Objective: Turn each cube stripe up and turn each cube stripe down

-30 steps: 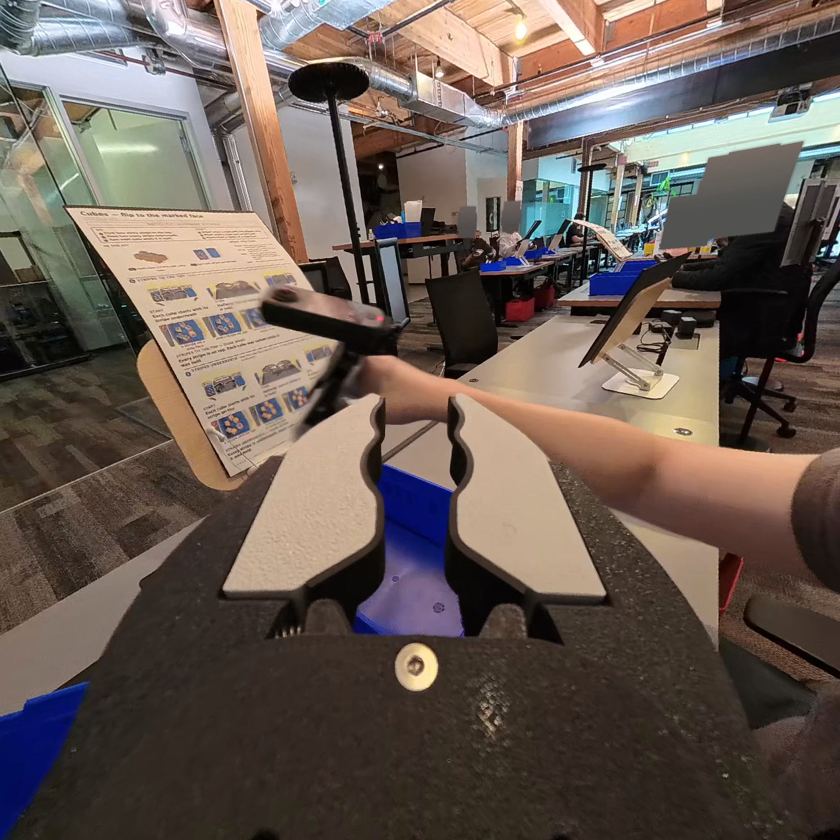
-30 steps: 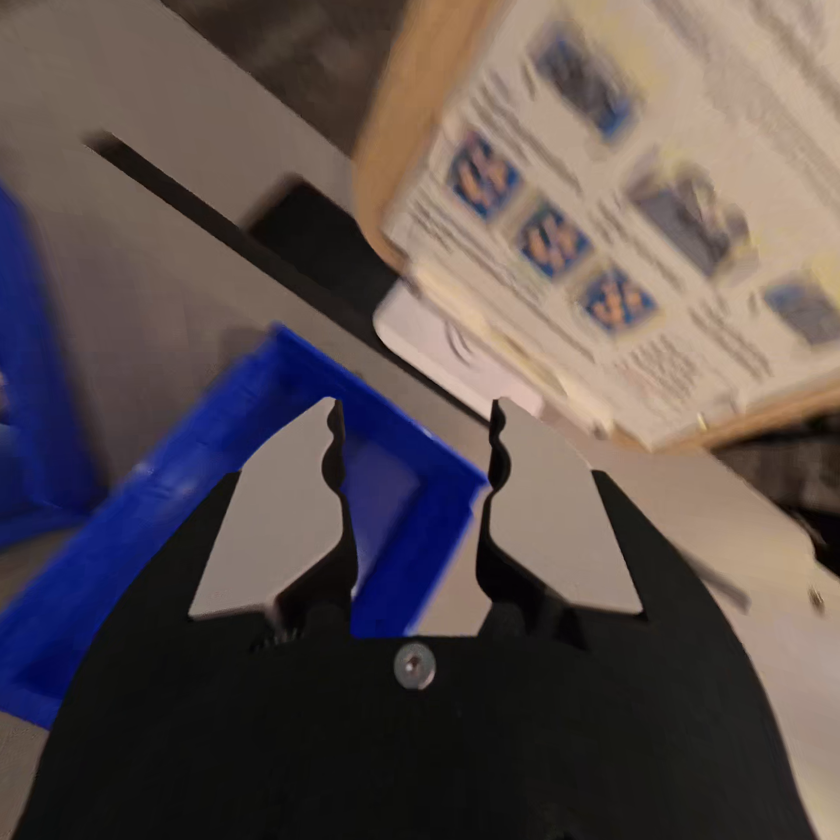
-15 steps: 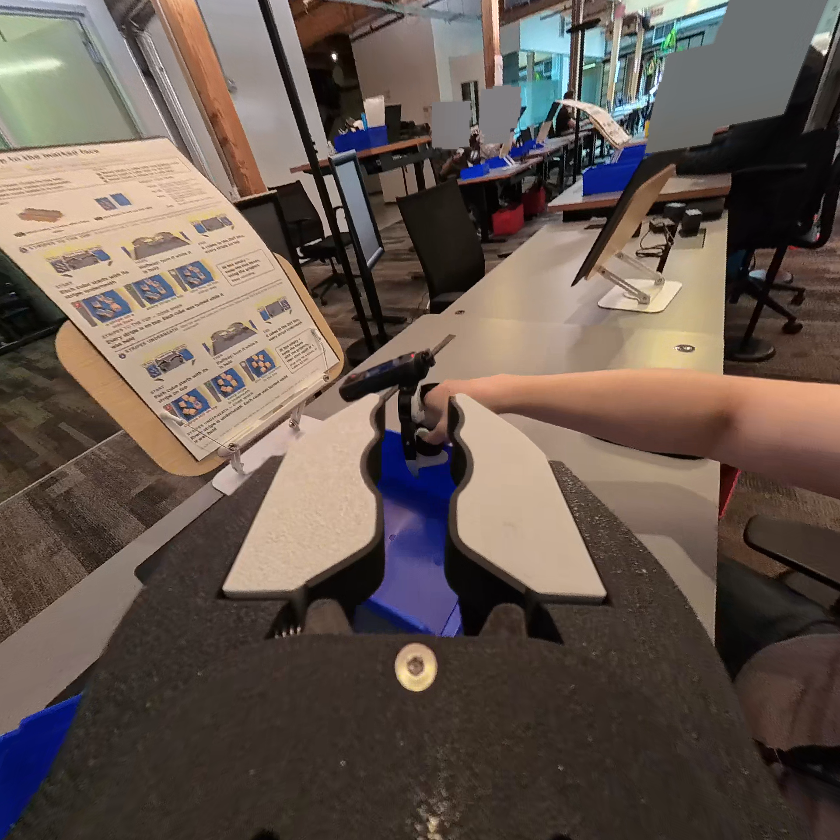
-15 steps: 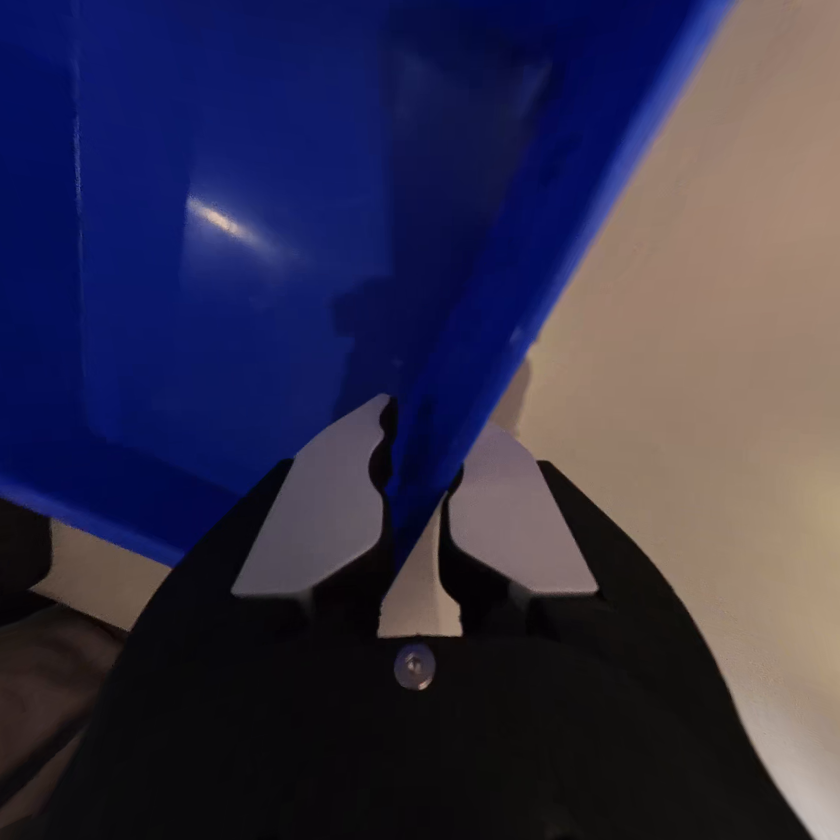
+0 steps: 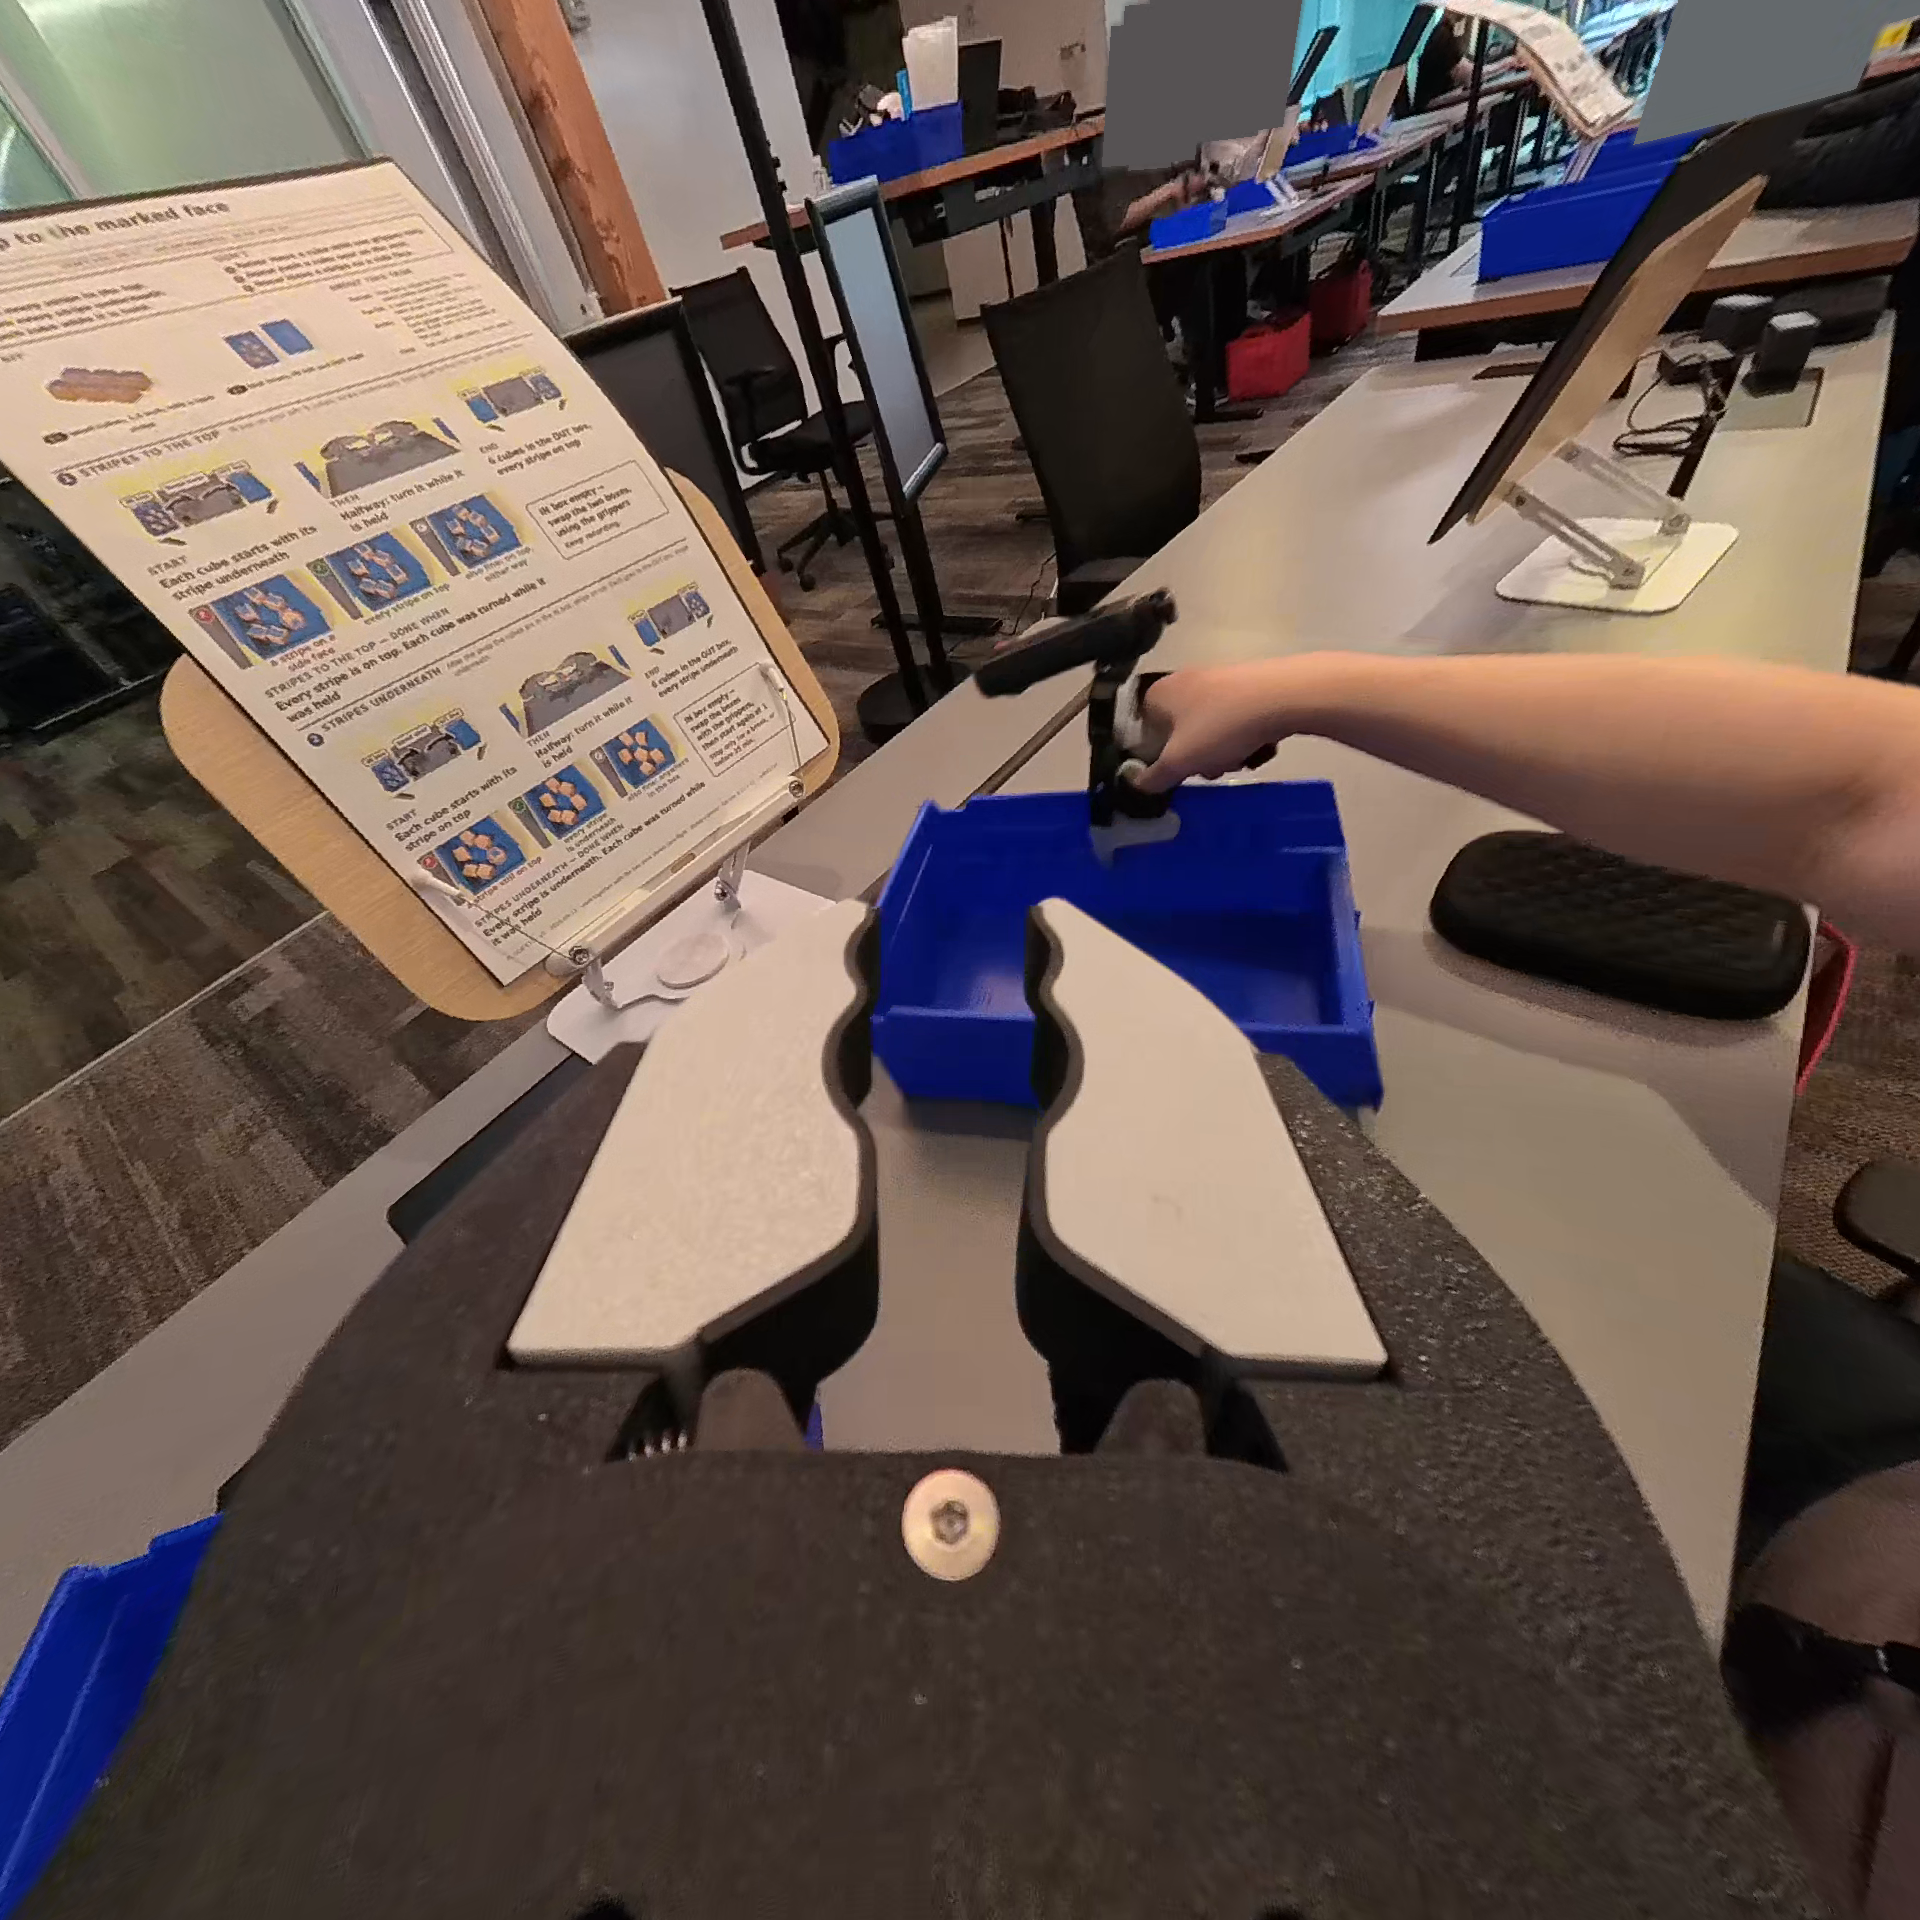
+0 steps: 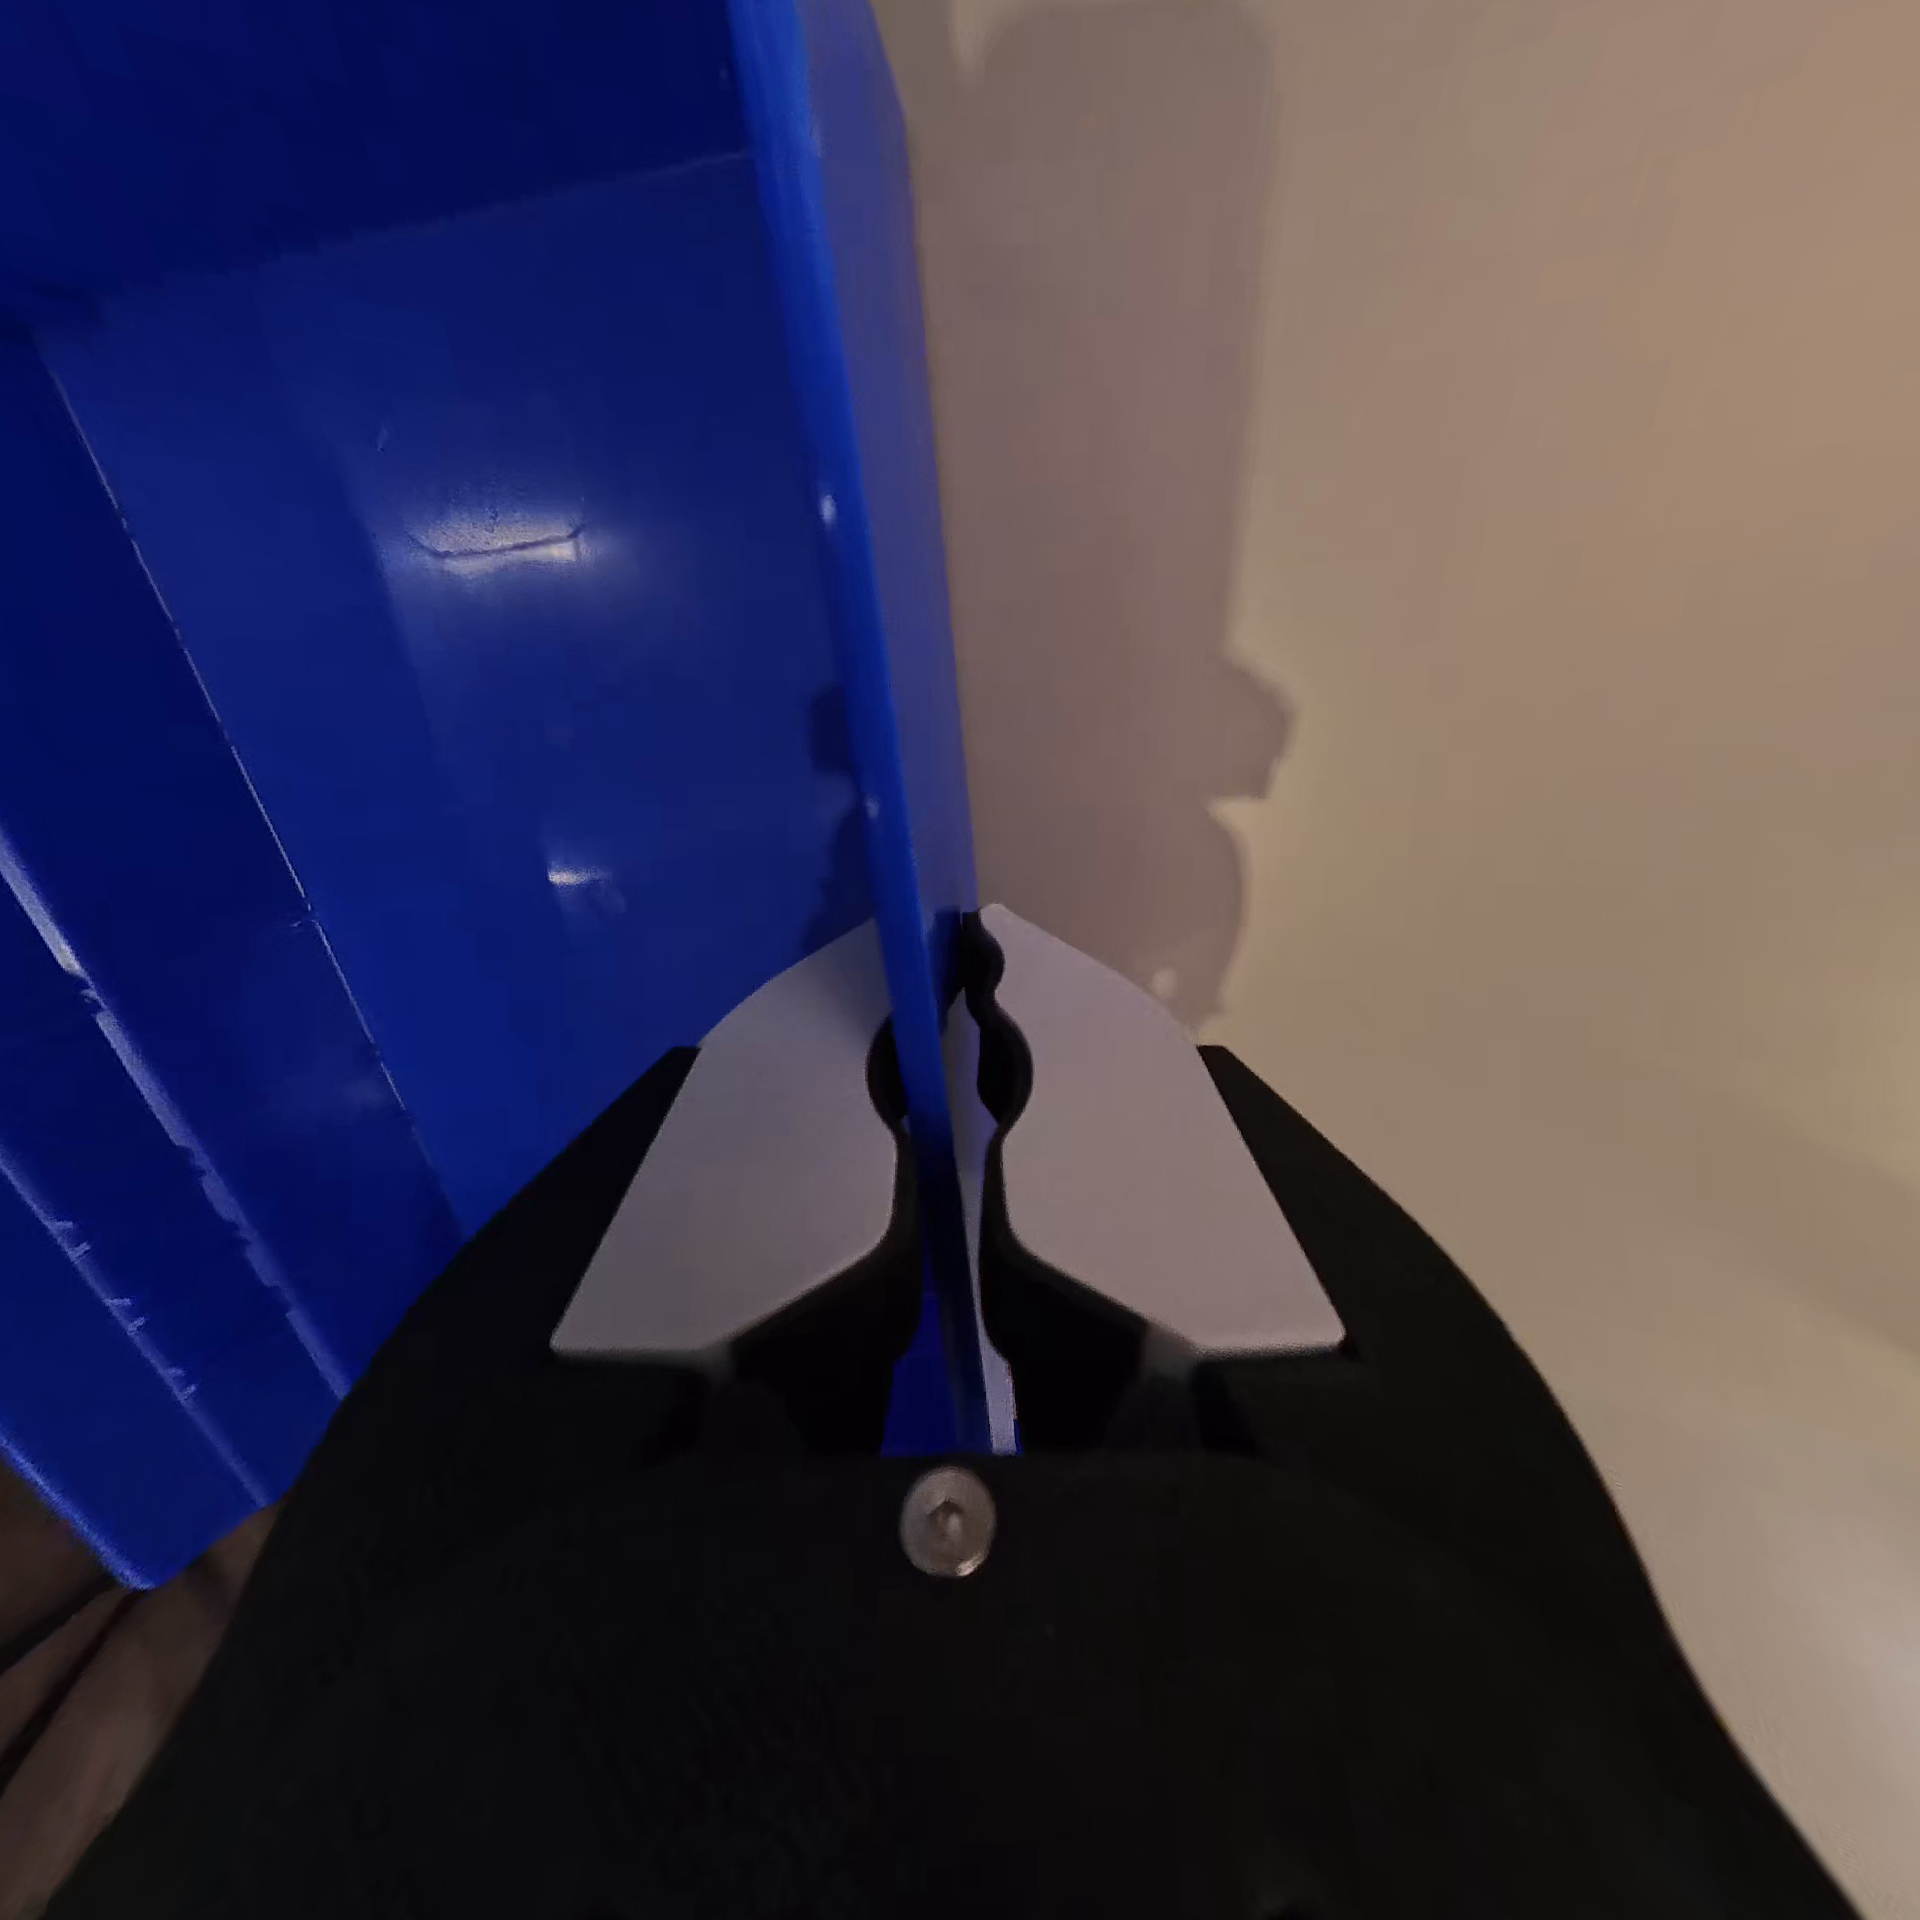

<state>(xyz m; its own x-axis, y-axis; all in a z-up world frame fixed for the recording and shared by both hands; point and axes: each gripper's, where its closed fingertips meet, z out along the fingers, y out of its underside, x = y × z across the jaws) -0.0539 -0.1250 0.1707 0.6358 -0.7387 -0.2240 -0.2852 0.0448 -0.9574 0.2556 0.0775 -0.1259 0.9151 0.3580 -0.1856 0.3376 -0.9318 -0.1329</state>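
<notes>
No cubes show in either view. An empty blue bin (image 5: 1226,935) sits on the grey table ahead of my left gripper (image 5: 945,925), which is open and empty, held above the table just short of the bin's near wall. My right gripper (image 6: 935,935) is shut on the bin's far wall (image 6: 883,727), one finger inside, one outside. In the left wrist view the right gripper (image 5: 1127,831) shows at the bin's far rim, held by a person's hand. The bin's inside (image 6: 416,623) looks bare.
An instruction sheet on a wooden stand (image 5: 343,582) stands left of the bin. A black padded case (image 5: 1621,925) lies to the bin's right. A second blue bin's corner (image 5: 62,1704) shows at lower left. The table edge runs along the left.
My right gripper came down onto the bin's far wall and closed on it. My left gripper tilted down and drew back, so the whole bin now shows.
</notes>
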